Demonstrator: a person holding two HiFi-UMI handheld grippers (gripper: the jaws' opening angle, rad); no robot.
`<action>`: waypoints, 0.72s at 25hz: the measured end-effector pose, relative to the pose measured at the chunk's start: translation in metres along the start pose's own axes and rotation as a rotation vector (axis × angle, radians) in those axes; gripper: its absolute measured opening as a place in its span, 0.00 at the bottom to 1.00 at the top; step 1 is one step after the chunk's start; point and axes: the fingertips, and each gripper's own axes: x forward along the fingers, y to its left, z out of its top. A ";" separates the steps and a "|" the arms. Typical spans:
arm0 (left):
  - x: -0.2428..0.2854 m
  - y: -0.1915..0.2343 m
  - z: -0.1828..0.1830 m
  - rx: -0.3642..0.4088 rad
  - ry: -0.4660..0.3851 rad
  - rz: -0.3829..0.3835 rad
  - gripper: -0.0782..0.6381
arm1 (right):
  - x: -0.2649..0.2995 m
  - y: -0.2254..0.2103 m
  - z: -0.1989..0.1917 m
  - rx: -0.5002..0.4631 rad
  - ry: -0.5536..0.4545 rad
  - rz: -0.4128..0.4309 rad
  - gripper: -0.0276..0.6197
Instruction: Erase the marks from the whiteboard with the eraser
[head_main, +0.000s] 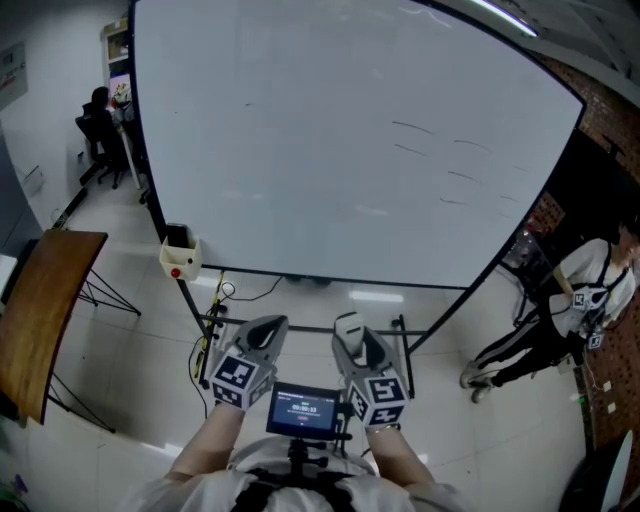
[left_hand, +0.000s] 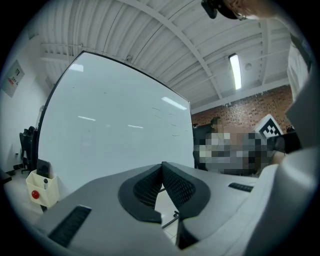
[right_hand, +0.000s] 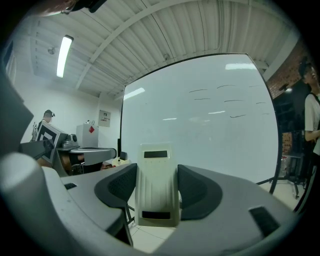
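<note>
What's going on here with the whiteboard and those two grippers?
A person stands facing the whiteboard with a gripper in each hand. The right gripper is shut on the eraser. The left gripper has its jaws together with nothing between them. Both are held low, apart from the board. Faint marks show on the board's upper right, so the erasing is not yet done.

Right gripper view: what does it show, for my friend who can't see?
The right tongs grip a cream eraser, upright between them. Behind it stands a big whiteboard with a few dark marks near its top right.
</note>
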 end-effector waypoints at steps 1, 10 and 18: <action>0.000 0.000 0.000 0.000 0.000 -0.001 0.12 | 0.000 -0.001 0.001 0.000 -0.002 -0.002 0.45; 0.007 0.000 0.000 0.000 0.002 -0.008 0.12 | 0.005 -0.001 0.009 0.019 -0.015 0.003 0.45; 0.012 0.000 -0.003 -0.003 0.009 -0.013 0.12 | 0.007 -0.006 0.007 0.023 -0.007 -0.006 0.45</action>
